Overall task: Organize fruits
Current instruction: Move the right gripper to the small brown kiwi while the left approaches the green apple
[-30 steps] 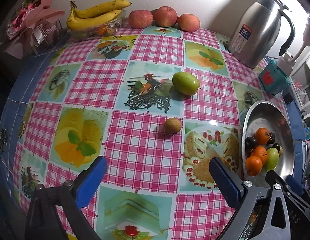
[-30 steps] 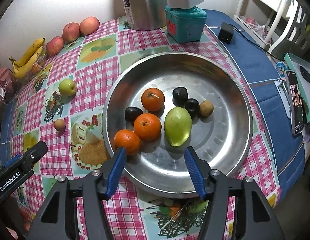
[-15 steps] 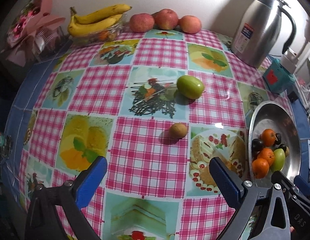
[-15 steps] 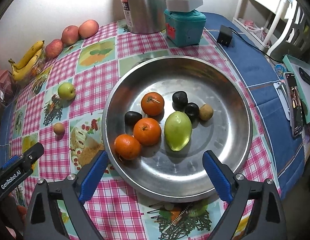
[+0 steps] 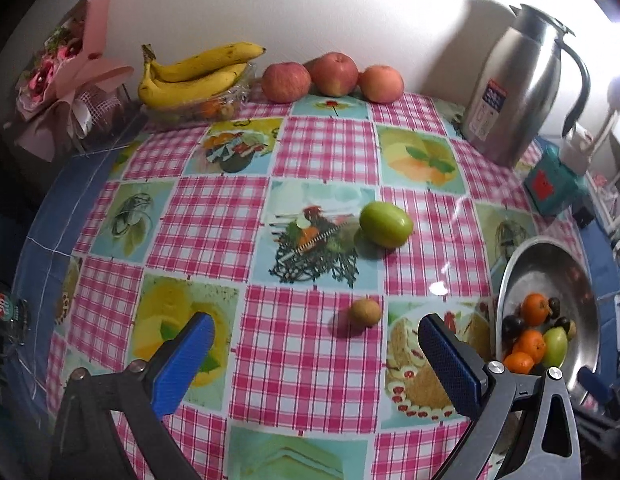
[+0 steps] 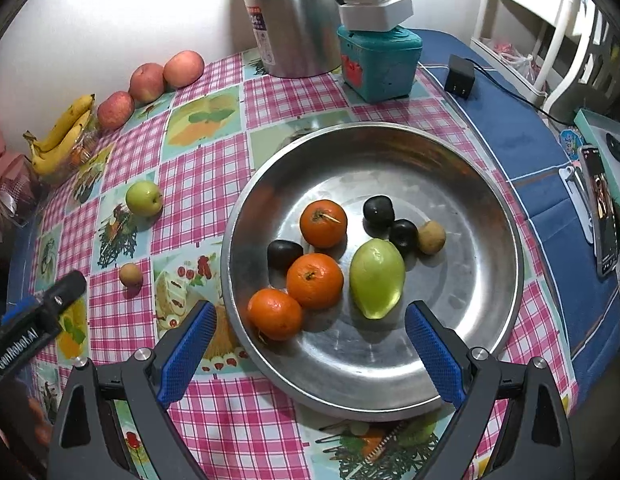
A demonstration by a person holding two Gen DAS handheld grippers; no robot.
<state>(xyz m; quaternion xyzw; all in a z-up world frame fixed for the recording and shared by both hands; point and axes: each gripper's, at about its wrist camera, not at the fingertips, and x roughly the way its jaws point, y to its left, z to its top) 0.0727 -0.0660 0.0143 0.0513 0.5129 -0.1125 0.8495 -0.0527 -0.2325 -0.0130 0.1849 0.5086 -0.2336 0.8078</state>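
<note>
Left tool (image 5: 314, 346) gapes wide and empty above the checked bench (image 5: 322, 148); right tool (image 6: 310, 332) likewise, over the round steel basin (image 6: 490, 208). Small tan round fruit (image 5: 365, 311) and green oval fruit (image 5: 385, 224) lie loose on the cloth, well apart from the basin. Risk: both are round; an off-centre pinch could roll either away.

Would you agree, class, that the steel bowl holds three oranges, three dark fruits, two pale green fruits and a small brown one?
Not quite. The steel bowl holds only one pale green fruit, as the right wrist view shows; the other green fruit lies out on the tablecloth. The three oranges, three dark fruits and small brown one are right.
</note>
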